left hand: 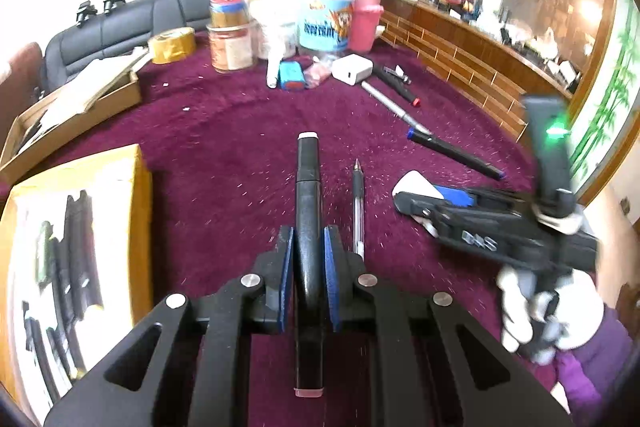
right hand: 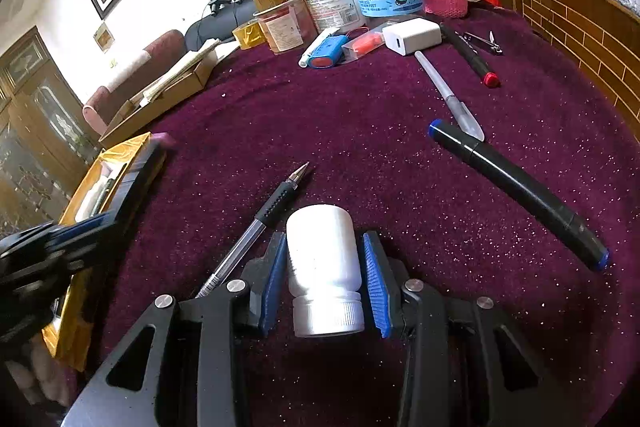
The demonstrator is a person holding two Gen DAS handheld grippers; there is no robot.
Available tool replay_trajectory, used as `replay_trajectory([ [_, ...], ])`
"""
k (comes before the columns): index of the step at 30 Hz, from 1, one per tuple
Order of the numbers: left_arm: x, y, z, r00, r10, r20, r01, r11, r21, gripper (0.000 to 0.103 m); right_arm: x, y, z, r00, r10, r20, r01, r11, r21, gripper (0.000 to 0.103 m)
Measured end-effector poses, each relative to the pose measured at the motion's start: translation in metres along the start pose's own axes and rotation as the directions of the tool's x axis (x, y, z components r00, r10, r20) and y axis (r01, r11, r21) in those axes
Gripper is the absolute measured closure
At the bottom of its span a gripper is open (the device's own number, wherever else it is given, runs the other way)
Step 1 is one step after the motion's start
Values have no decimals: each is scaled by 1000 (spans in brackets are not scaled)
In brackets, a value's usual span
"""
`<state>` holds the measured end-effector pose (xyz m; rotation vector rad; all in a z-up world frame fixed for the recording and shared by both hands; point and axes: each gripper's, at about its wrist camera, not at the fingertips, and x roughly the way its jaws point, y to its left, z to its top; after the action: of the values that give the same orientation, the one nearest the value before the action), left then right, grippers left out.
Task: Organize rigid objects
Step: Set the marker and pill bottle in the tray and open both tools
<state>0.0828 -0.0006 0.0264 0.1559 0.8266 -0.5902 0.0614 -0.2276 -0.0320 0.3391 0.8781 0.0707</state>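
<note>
My left tool clamped a black marker; my right tool gripped a white bottle on the desk. Step in hand, I judged: carrying the marker. Next it called for release over the yellow box.

Left gripper points down and forward, blue-padded fingers nearly closed, clamped on a black marker that runs lengthwise between them. Right gripper also tilts down and forward, fingers pressed on the sides of a small white bottle, cap end toward the camera. In the left wrist view the right gripper sits off to the right, held by a white-gloved hand with a purple sleeve. In the right wrist view the left gripper shows at the left edge, blurred; the hand below it is probably gloved too.
</note>
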Motion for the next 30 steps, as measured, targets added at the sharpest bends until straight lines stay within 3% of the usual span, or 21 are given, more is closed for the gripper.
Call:
replay_trajectory([
  [7, -74, 62, -33, 995, -12, 96, 28, 985, -171, 91, -17, 9, 2, 999, -34, -5, 34, 999, 41, 74],
  [12, -108, 117, -63, 989, 101, 111, -65, 957, -283, 91, -46, 42, 4, 999, 35, 32, -37, 998, 53, 74],
  [15, -115, 149, -83, 982, 163, 91, -121, 927, -356, 91, -56, 77, 4, 996, 81, 28, -81, 997, 14, 73],
  [20, -118, 185, -112, 980, 193, 51, -151, 882, -446, 91, -60, 142, -4, 991, 136, 13, -134, 988, -82, 73],
  [30, -102, 215, -134, 976, 218, -19, -200, 854, -480, 91, -23, 250, -31, 972, 213, -97, -229, 951, -209, 73],
])
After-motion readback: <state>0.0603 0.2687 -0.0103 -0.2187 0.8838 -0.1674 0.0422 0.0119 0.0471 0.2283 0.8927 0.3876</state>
